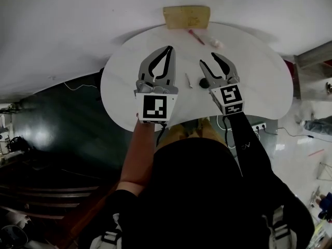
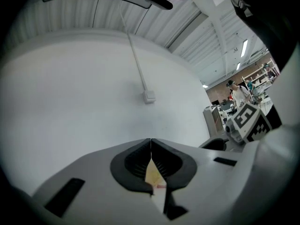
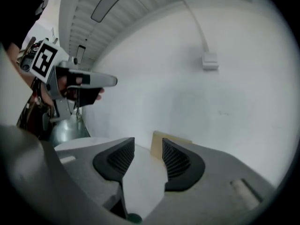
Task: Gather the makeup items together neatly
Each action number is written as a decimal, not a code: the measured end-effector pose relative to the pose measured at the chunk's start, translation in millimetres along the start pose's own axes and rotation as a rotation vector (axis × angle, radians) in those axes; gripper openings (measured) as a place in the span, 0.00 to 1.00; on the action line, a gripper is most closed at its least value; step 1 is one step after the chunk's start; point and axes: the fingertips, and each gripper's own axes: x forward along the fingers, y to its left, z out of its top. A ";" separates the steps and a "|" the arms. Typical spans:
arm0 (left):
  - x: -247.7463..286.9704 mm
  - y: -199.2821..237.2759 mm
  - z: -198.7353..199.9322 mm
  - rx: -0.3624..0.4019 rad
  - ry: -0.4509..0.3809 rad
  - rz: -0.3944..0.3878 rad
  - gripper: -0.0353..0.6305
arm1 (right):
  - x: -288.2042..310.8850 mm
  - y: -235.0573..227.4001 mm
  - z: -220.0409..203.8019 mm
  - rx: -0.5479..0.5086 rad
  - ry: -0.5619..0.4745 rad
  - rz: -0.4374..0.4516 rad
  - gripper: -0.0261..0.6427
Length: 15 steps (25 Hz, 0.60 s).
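Observation:
Makeup items lie scattered on the white table (image 1: pixel 129 87): a red pencil (image 1: pixel 196 37) and a small white tube (image 1: pixel 215 43) near the far edge, a thin pale stick (image 1: pixel 189 80) and a small black round piece (image 1: pixel 204 81) between the grippers. My left gripper (image 1: pixel 169 49) hovers over the table's middle with its jaws shut and nothing in them (image 2: pixel 150 143). To its right, my right gripper (image 1: pixel 208 59) stands open and empty (image 3: pixel 147 156), just beyond the black piece. A dark round object (image 3: pixel 134 218) shows low under its jaws.
A beige box (image 1: pixel 187 16) stands against the white wall at the table's far edge; the same beige box (image 3: pixel 161 142) shows between the right jaws. The table's near edge curves over a dark floor. A power strip and cables lie at the right.

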 end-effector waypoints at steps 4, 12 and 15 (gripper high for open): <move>-3.4 6.7 -5.1 -0.080 0.034 0.044 0.07 | -15.0 -5.5 53.8 0.020 -0.118 -0.030 0.31; -9.9 14.7 -7.6 -0.121 0.016 0.078 0.06 | -33.5 12.9 116.1 -0.033 -0.303 -0.003 0.31; -12.2 14.8 -6.3 -0.099 0.032 0.088 0.07 | -33.4 18.8 105.9 -0.019 -0.249 0.008 0.31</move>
